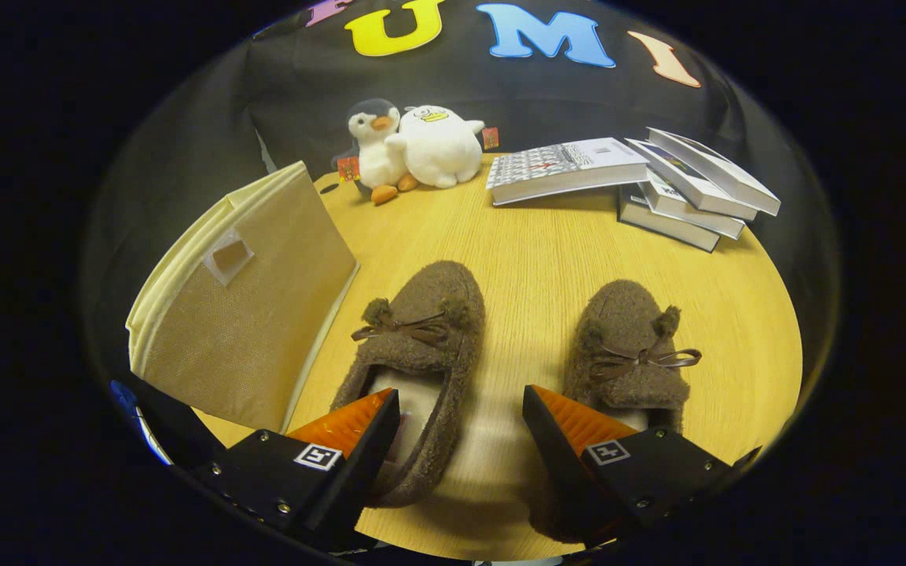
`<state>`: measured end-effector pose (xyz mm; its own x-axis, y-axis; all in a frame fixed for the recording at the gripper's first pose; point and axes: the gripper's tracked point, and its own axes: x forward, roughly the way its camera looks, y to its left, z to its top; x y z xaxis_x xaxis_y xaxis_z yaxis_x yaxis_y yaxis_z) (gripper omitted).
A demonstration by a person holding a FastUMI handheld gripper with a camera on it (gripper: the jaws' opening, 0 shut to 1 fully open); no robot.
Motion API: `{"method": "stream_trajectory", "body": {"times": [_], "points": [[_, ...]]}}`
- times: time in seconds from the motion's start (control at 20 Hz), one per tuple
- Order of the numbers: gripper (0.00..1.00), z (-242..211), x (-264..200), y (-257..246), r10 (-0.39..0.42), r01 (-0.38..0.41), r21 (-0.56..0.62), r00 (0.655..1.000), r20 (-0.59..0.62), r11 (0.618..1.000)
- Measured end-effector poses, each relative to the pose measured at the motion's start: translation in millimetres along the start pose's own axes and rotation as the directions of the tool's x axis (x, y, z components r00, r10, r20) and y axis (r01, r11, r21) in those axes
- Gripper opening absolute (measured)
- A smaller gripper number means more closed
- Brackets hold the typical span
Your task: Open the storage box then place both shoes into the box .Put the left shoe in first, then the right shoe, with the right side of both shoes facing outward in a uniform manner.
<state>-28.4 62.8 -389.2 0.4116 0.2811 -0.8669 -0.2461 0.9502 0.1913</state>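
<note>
The gripper (461, 413) hangs with fingers spread wide, and each finger hides a heel: the left brown slipper (421, 346) vanishes behind one, the right brown slipper (630, 346) behind the other. At lower left, the beige storage box (248, 314) is cut off by the view's rim. Upper right, the book (567, 169) covers are too small to read.

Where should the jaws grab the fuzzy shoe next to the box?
Probably the side wall of the left shoe beside its opening, coming down from above: that rim is thin and open. The gripper hangs open over its heel end, the box beside it.
</note>
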Motion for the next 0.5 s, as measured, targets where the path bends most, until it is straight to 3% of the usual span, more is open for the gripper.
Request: {"method": "stream_trajectory", "body": {"times": [0.1,0.2,0.35,0.4,0.5], "points": [[0.97,0.7,7.4,2.4,0.000,0.000,-0.004,1.000,-0.008,1.000],[0.89,-5.3,17.4,11.5,0.014,-0.013,0.011,0.999,-0.034,1.000],[0.63,-8.4,21.2,23.0,0.048,-0.043,0.081,0.997,-0.063,0.996],[0.43,-7.9,21.5,23.9,0.047,-0.039,0.098,0.996,-0.075,0.994],[0.43,-8.4,21.0,23.5,0.050,-0.038,0.120,0.994,-0.097,0.992]]}}
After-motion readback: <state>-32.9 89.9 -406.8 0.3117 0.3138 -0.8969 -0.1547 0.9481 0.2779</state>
